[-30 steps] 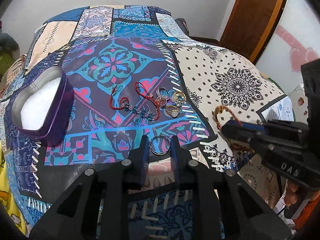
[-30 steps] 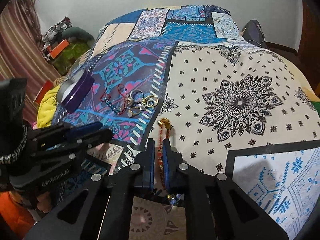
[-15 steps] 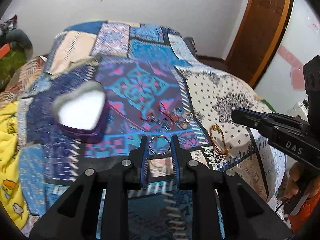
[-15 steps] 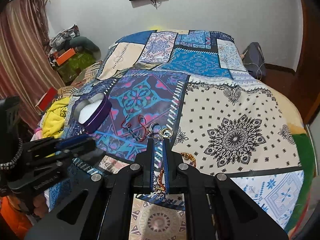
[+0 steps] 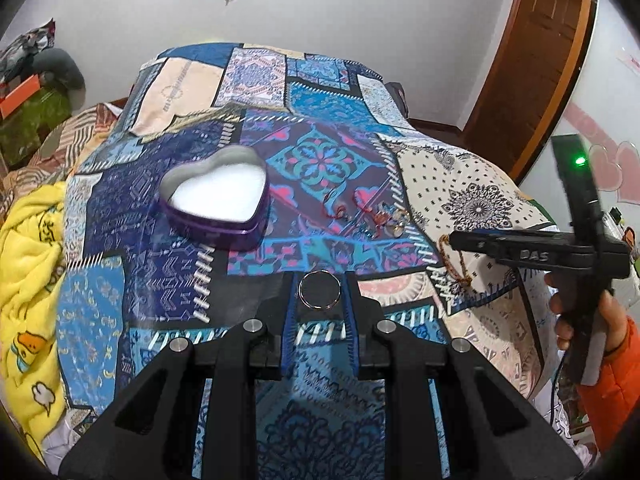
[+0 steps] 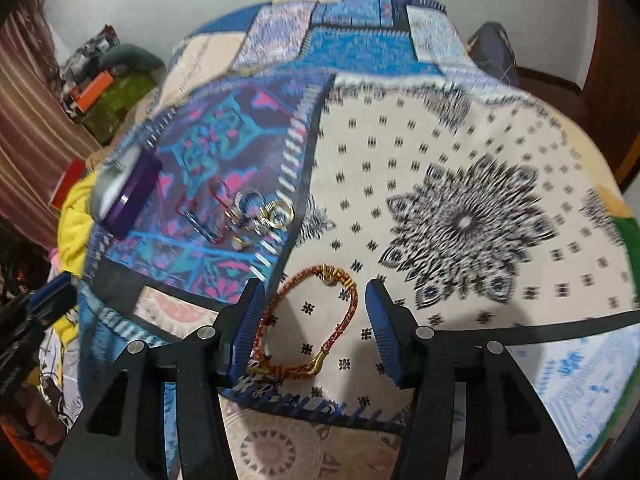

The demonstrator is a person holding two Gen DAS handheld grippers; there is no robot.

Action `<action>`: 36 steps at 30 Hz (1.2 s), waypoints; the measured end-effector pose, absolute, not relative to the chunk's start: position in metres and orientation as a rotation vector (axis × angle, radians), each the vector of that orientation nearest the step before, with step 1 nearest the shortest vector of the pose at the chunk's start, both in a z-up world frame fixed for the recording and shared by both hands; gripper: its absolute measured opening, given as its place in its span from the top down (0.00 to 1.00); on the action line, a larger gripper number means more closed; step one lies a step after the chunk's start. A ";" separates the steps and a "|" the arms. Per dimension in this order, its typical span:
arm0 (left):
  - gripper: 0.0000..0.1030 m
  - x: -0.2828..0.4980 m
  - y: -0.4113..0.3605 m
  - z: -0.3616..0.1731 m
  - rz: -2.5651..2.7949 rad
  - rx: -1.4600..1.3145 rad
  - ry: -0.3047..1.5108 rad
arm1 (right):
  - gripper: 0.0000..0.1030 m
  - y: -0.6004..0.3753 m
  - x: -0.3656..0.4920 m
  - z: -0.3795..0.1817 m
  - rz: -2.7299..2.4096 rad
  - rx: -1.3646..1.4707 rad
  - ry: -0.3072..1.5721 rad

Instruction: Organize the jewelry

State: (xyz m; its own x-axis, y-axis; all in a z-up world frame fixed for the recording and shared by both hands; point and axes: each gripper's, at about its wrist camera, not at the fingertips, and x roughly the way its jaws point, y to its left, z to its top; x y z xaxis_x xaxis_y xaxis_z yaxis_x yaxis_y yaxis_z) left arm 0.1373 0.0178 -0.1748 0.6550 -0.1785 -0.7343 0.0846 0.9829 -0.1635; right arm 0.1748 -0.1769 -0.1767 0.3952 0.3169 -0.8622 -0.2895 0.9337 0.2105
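Left wrist view shows the left gripper [image 5: 320,290] closed on a thin silver ring [image 5: 320,290], held upright between its blue pads above the patchwork bedspread [image 5: 140,240]. The heart-shaped purple tin [image 5: 218,206], lid off and white inside, sits on the bedspread farther off and to the left. Right of it, a small tangle of red cord and rings [image 5: 372,218] lies loose. Right wrist view is blurred, but the right gripper [image 6: 312,320] is clearly spread wide with nothing in its grasp; the red-and-gold bracelet [image 6: 308,320] lies flat on the cloth between its fingers, its left side just beside the left pad. The ring is pinched only at its edges, so a tilt or slackened squeeze on the way to the tin could let it slip and vanish into the busy pattern. The bracelet, being limp, may fold or slide out if the fingers close on only one side.
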 end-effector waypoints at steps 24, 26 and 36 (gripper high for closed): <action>0.80 0.127 0.056 -0.159 -0.114 -0.151 0.765 | 0.95 -0.114 0.158 -0.111 0.513 -0.003 0.885; 0.80 0.128 0.062 -0.154 -0.105 -0.155 0.752 | 0.95 -0.104 0.160 -0.102 0.532 -0.005 0.859; 0.80 0.140 0.089 -0.135 -0.063 -0.134 0.690 | 0.95 -0.053 0.170 -0.080 0.643 0.014 0.805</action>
State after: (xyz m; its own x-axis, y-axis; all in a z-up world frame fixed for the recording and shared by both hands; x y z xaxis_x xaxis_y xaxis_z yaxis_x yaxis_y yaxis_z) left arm 0.1399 0.0892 -0.1349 0.7695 -0.1022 -0.6304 0.0132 0.9894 -0.1443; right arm 0.1700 -0.0532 -0.0803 0.5149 0.5401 -0.6657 -0.5299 0.8110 0.2481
